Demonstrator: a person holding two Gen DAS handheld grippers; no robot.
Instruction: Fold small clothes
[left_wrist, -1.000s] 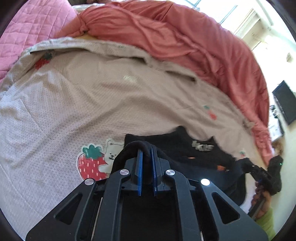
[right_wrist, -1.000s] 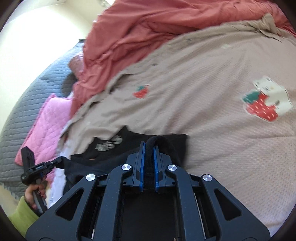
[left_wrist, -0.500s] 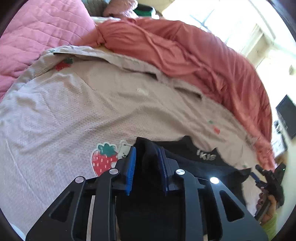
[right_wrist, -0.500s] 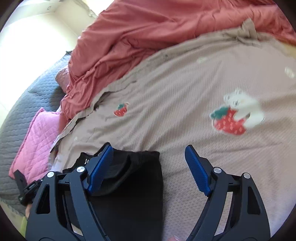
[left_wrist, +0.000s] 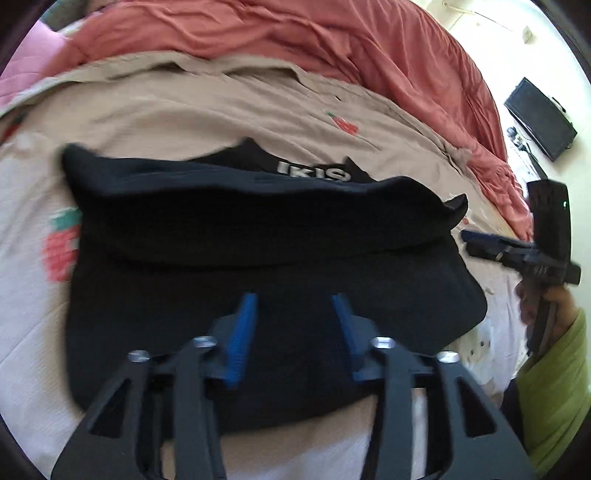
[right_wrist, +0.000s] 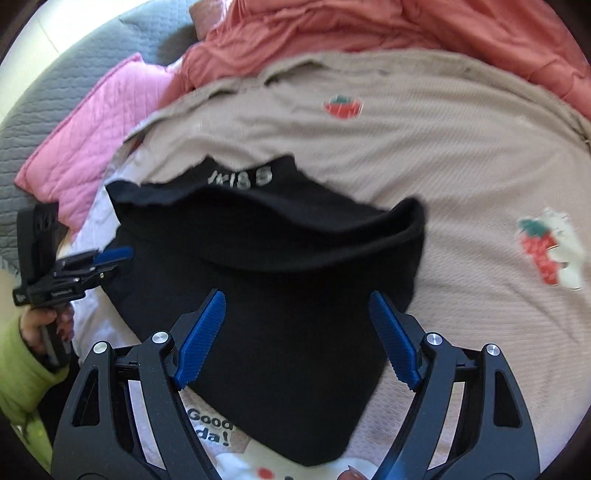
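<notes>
- Black fabric fills the middle of both wrist views: a small black garment (left_wrist: 258, 236) lies folded over on a beige bedspread (left_wrist: 184, 110), its upper layer ending in a curved fold line that runs from 9 o'clock to 3 o'clock across the left wrist view.
- White lettering (left_wrist: 314, 171) shows on the lower layer, which sticks out past that fold edge at 12 o'clock.
- Left gripper (left_wrist: 293, 325) hangs over the near half of the garment; its jaws are opening, the blue pads clear of the cloth and gripping nothing.
- Right gripper (right_wrist: 297, 325) stands wide open above the same garment from the opposite side, with no cloth pinched between its pads.
- From the right wrist view, the garment's right edge drops from a raised corner at 1 o'clock down to a loose hem at 6 o'clock, where it overlaps a white printed piece (right_wrist: 210, 432).
- Bare bedspread with strawberry prints (right_wrist: 341, 105) stretches from 12 to 4 o'clock in that view.
- Bunched salmon duvet (left_wrist: 332, 40) borders the far side; a pink quilted pillow (right_wrist: 92, 118) sits at 10 o'clock in the right wrist view.
- Green sleeve (left_wrist: 554, 387) and hand sit at the frame edge.
</notes>
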